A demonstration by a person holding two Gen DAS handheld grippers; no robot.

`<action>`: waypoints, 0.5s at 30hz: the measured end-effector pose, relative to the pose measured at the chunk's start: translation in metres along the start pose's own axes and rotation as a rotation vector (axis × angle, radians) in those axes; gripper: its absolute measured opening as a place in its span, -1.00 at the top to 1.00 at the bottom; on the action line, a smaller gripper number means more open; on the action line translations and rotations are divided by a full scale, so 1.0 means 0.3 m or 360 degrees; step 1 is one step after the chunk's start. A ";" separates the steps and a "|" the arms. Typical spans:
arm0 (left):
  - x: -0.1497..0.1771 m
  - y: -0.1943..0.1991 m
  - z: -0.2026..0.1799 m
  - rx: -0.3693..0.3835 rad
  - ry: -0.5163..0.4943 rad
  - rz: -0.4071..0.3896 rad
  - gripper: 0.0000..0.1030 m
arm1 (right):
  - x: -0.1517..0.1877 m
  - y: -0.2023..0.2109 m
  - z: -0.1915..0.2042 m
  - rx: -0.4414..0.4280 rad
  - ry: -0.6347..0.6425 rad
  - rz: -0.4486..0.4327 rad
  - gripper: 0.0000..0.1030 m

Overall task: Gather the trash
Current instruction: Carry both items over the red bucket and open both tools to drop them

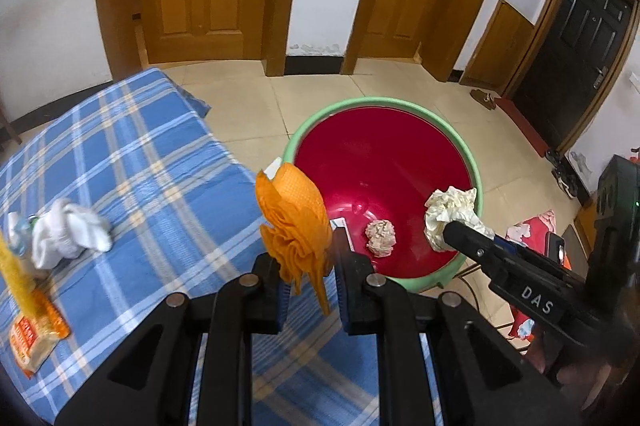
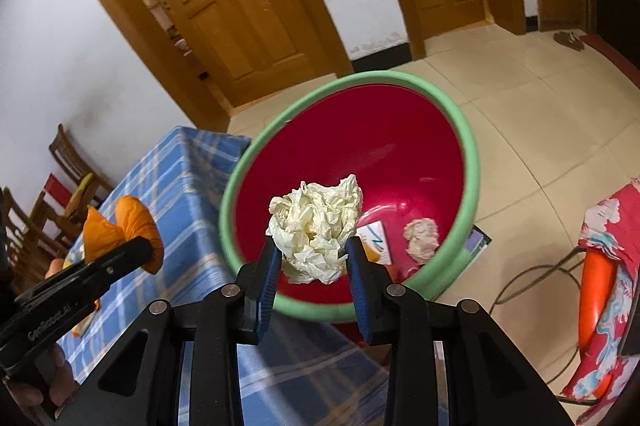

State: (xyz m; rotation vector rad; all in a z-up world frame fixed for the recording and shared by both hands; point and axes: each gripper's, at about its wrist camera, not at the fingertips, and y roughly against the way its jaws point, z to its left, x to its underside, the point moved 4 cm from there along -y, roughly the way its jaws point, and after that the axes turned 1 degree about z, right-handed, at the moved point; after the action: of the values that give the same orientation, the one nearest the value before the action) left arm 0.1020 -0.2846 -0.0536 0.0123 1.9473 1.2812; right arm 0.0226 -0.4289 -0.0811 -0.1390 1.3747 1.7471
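My left gripper (image 1: 306, 282) is clamped on the orange mesh wad (image 1: 294, 222), lower centre of the left wrist view, just left of the red basin (image 1: 384, 161). My right gripper (image 2: 312, 266) pinches the cream paper wad (image 2: 316, 230) above the basin's near rim. In the basin: a pinkish paper ball (image 1: 381, 238) and a white card (image 2: 376, 240). White cloth (image 1: 70, 232) and a yellow snack packet (image 1: 28, 314) sit at left on the blue plaid table (image 1: 140, 161).

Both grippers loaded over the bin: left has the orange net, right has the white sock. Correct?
Not the sock; it lies on the table. The right gripper grips crumpled cream paper, as the right wrist view shows. The left gripper does hold the orange net by the bin.
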 end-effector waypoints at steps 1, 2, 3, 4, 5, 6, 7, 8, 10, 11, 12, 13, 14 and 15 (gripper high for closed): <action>-0.002 -0.009 -0.007 0.0005 -0.0004 0.0005 0.66 | -0.007 -0.003 -0.011 0.0008 -0.0009 -0.0002 0.27; -0.004 -0.020 -0.014 0.0009 -0.0008 0.0010 0.66 | -0.012 -0.003 -0.022 0.0016 -0.0013 -0.0008 0.25; -0.004 -0.027 -0.020 0.0012 -0.0013 0.0015 0.66 | -0.016 -0.003 -0.028 0.0023 -0.0010 -0.0015 0.23; -0.005 -0.035 -0.026 0.0015 -0.0018 0.0020 0.66 | -0.019 -0.002 -0.034 0.0027 -0.0004 -0.0023 0.21; -0.006 -0.043 -0.030 0.0016 -0.0020 0.0026 0.66 | -0.021 -0.002 -0.037 0.0030 0.0001 -0.0029 0.21; -0.007 -0.051 -0.033 0.0019 -0.0021 0.0032 0.66 | -0.025 -0.001 -0.039 0.0030 0.0000 -0.0034 0.21; -0.009 -0.060 -0.037 0.0022 -0.0023 0.0039 0.66 | -0.025 -0.001 -0.041 0.0030 -0.0001 -0.0033 0.21; -0.009 -0.066 -0.042 0.0022 -0.0025 0.0044 0.66 | -0.025 -0.003 -0.045 0.0030 -0.0003 -0.0033 0.21; -0.014 -0.081 -0.052 0.0023 -0.0032 0.0053 0.66 | -0.025 -0.008 -0.055 0.0032 -0.0015 -0.0031 0.17; -0.015 -0.087 -0.054 0.0023 -0.0036 0.0057 0.66 | -0.026 -0.010 -0.063 0.0030 -0.0024 -0.0030 0.15; -0.017 -0.092 -0.057 0.0021 -0.0039 0.0059 0.66 | -0.028 -0.012 -0.067 0.0029 -0.0033 -0.0032 0.09; -0.018 -0.098 -0.058 0.0020 -0.0043 0.0061 0.66 | -0.031 -0.013 -0.074 0.0027 -0.0043 -0.0035 0.00; -0.019 -0.104 -0.060 0.0020 -0.0046 0.0065 0.66 | -0.033 -0.015 -0.081 0.0026 -0.0054 -0.0036 -0.04; -0.020 -0.109 -0.062 0.0021 -0.0049 0.0068 0.66 | -0.033 -0.016 -0.088 0.0025 -0.0063 -0.0038 -0.07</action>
State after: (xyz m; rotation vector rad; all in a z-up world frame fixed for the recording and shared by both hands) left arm 0.1074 -0.3172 -0.0721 0.0801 1.9387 1.2883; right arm 0.0211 -0.4563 -0.0891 -0.1111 1.3528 1.7104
